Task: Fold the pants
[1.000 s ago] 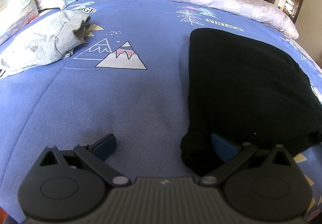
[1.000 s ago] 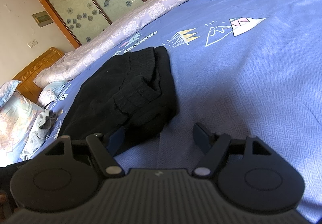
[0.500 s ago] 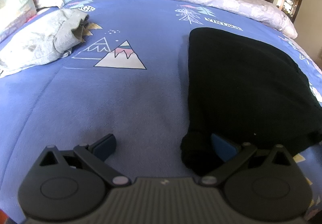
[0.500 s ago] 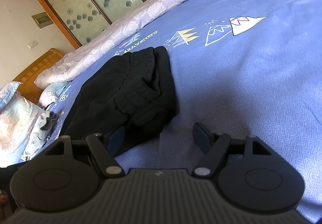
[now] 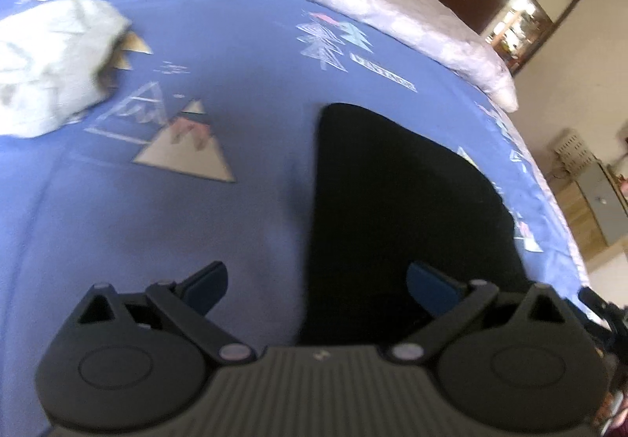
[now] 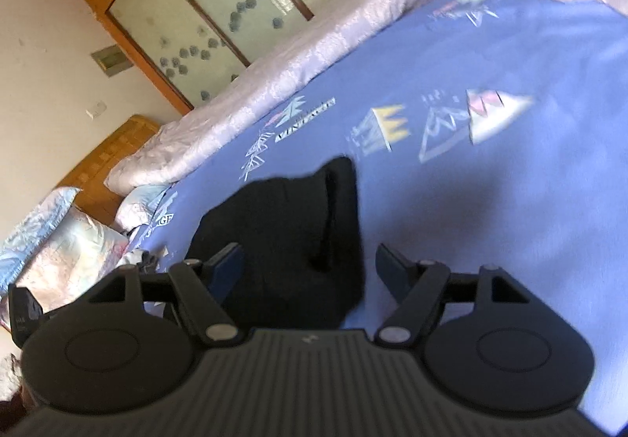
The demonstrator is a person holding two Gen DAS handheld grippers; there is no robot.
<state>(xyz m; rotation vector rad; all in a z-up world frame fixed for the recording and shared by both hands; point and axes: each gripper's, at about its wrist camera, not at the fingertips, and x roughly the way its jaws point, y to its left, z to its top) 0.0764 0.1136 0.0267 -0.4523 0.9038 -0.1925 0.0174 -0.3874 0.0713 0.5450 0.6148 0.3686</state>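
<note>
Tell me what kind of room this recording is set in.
Most likely a home bedroom. The black pants lie on a bed with a blue printed sheet and a rolled pale quilt along its far edge, with pillows by a wooden headboard and a glass-door wardrobe behind.

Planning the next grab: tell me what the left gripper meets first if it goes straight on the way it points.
Probably the black pants. The left gripper is open, and the pants' near end lies between its fingers, toward the right one. The blue bedsheet lies under the left finger. Blur leaves the depth uncertain.
</note>
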